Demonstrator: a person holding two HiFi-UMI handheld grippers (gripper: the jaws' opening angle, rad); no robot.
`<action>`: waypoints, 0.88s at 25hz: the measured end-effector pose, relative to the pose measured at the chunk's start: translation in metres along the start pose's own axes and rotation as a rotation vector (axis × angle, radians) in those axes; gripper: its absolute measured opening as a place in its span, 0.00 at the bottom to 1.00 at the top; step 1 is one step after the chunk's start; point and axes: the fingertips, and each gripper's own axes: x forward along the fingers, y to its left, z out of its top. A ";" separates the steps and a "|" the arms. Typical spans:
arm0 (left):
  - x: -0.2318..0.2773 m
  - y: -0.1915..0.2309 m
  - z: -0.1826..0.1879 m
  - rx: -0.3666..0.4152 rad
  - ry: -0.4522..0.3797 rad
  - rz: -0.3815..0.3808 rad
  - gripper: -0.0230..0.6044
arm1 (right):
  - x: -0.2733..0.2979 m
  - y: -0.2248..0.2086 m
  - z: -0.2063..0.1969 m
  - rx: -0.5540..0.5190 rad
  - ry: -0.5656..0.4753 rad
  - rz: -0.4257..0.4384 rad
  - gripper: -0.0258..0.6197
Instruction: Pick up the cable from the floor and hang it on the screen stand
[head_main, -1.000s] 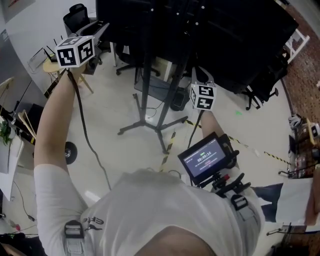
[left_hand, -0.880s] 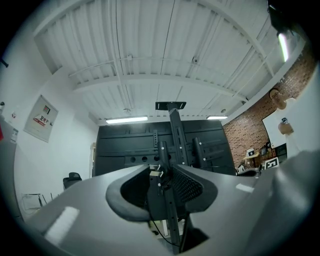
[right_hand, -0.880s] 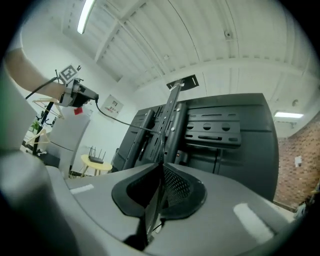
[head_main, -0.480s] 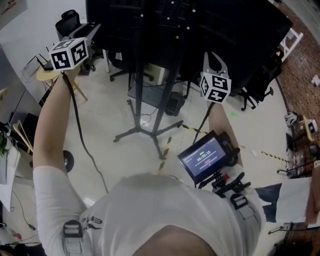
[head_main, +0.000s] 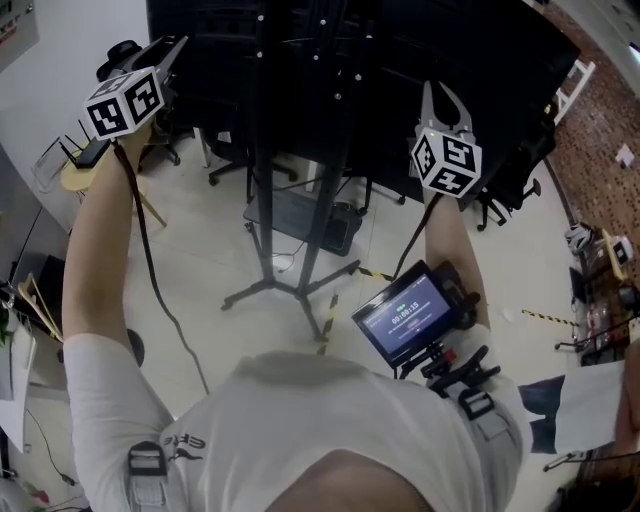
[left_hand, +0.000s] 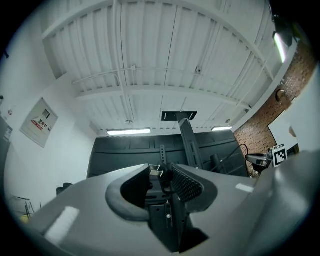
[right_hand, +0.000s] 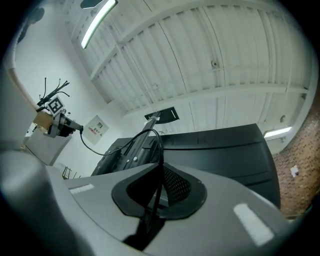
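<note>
Cable (right_hand: 162, 157): one; left gripper (left_hand: 161, 170), right gripper (right_hand: 161, 169).

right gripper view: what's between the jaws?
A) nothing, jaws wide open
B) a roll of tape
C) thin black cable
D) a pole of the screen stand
C: in the right gripper view the jaws of the right gripper are closed on the thin black cable, which arcs up out of them and off to the left.
</note>
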 end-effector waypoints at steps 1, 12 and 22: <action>0.012 0.005 0.000 -0.018 -0.005 -0.009 0.26 | 0.009 -0.005 0.002 -0.003 -0.005 -0.009 0.09; 0.106 0.061 0.017 -0.049 -0.100 -0.132 0.26 | 0.075 -0.016 0.001 -0.043 0.068 -0.180 0.09; 0.158 0.106 0.011 -0.122 -0.194 -0.177 0.26 | 0.101 -0.007 -0.001 -0.134 0.157 -0.286 0.09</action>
